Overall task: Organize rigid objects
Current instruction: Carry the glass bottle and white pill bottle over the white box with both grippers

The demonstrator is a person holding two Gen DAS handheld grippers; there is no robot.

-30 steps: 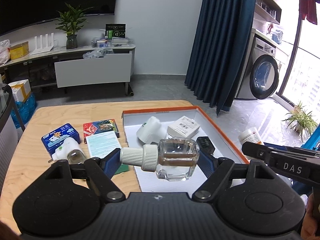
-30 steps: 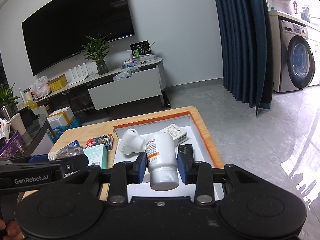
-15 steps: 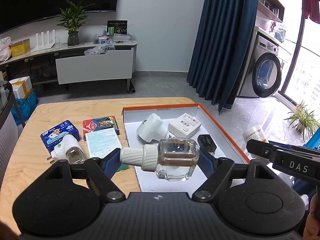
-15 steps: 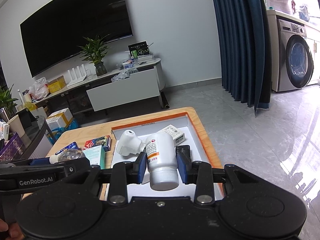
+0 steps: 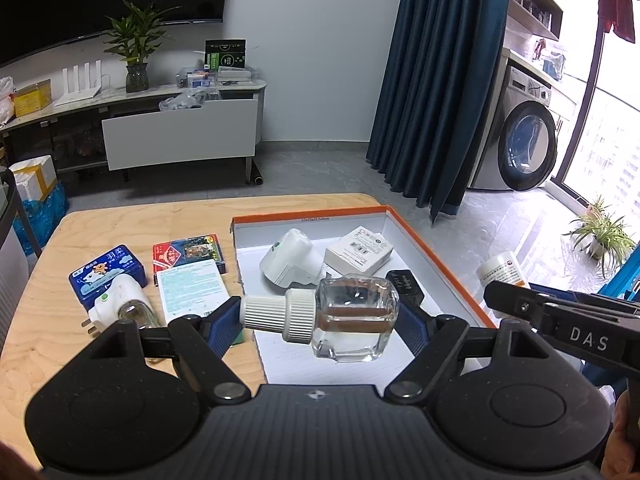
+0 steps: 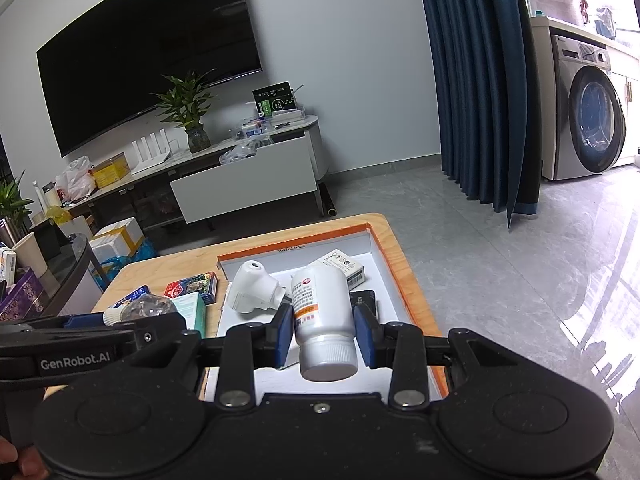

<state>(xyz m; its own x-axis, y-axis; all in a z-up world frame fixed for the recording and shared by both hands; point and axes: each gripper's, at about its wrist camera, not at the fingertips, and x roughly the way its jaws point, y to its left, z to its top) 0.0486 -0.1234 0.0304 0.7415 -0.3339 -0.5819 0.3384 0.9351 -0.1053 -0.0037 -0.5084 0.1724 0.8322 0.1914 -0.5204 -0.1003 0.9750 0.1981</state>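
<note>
My left gripper [image 5: 320, 320] is shut on a clear glass bottle [image 5: 352, 324] with a white ribbed cap, held sideways above the near end of the orange-rimmed white box [image 5: 436, 256]. My right gripper [image 6: 322, 332] is shut on a white pill bottle [image 6: 322, 312], cap toward the camera, above the same box [image 6: 390, 264]. In the box lie a white plug-in device [image 5: 290, 258], a small white carton [image 5: 358, 250] and a black adapter [image 5: 404, 284]. The pill bottle also shows at the right of the left wrist view [image 5: 500, 270].
On the wooden table [image 5: 120, 220] left of the box lie a blue tin [image 5: 106, 270], a red card box [image 5: 186, 252], a pale green carton [image 5: 190, 290] and a white plug-in with a bottle [image 5: 120, 306]. The floor drops off right of the table.
Both grippers have risen and drawn back slightly from the box, each still holding its bottle. Nothing on the table has moved.
</note>
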